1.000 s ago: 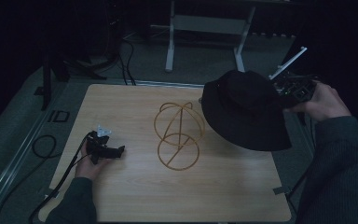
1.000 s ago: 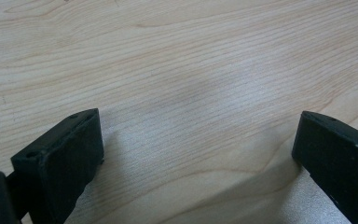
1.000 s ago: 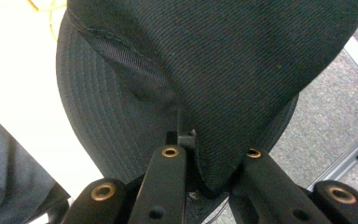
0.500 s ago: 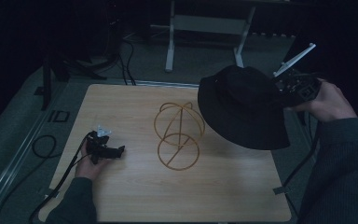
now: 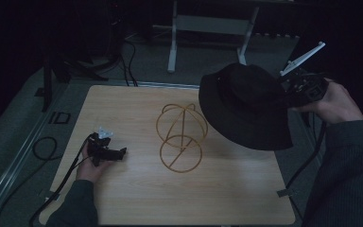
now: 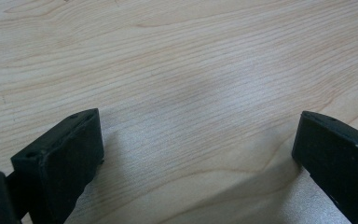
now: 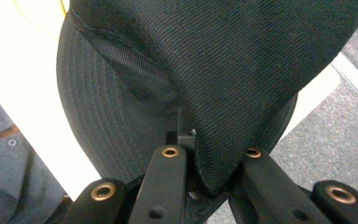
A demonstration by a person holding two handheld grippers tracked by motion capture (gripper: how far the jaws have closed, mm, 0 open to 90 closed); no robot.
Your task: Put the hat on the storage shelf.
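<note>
A black fabric bucket hat (image 5: 246, 106) is held aloft at the frame's right, its brim pinched by the clenched right gripper (image 5: 297, 90), apparently for carrying to the golden wire stand (image 5: 181, 137) at centre. Since earlier it has shifted slightly leftward. The left gripper (image 5: 118, 153) rests released on the wooden table (image 5: 137, 198).

Black hat (image 5: 246, 106), golden wire stand (image 5: 180, 137)

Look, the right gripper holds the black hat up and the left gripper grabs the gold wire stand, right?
Not quite. The left gripper grabs nothing: in the high view it rests open on the table, apart from the gold wire stand. The right gripper does hold the black hat up.
</note>
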